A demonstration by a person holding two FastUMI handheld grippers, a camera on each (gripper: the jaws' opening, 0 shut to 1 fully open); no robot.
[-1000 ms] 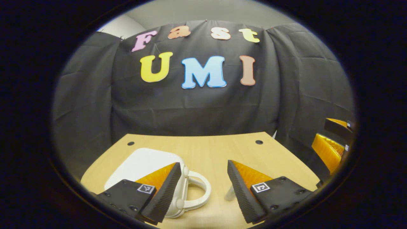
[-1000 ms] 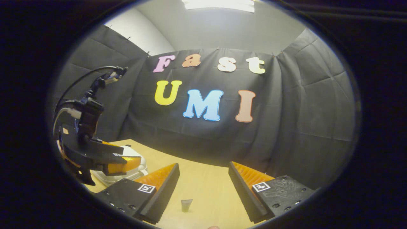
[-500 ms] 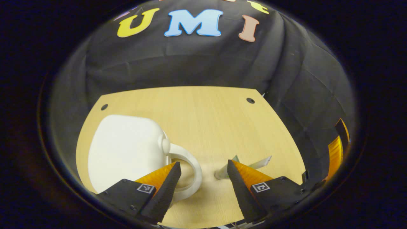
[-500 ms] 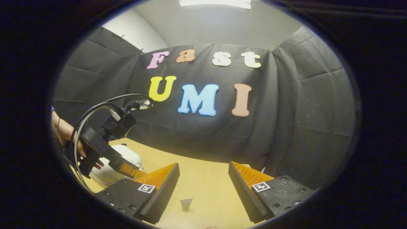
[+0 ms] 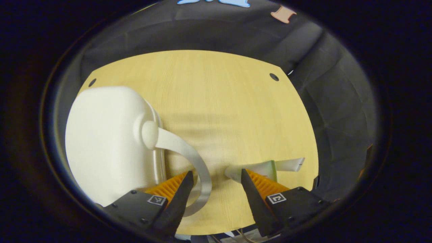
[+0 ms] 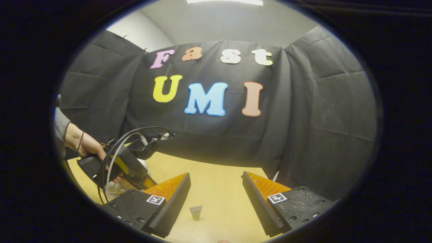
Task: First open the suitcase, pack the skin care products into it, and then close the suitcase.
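Left hand-held gripper (image 5: 214, 190), jaws apart & empty, has dipped over closed suitcase (image 5: 108, 152) handle (image 5: 189, 158); opening not yet begun.

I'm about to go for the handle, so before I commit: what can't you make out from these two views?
- Suitcase latch or seam: left gripper view, near corner hidden behind the left gripper's finger.
- Handle lower end: same view, passes behind that finger.
- Tube: partly covered by the other finger; in the right gripper view too small to read.
- Suitcase in the right gripper view: hidden behind the hand and its gripper.
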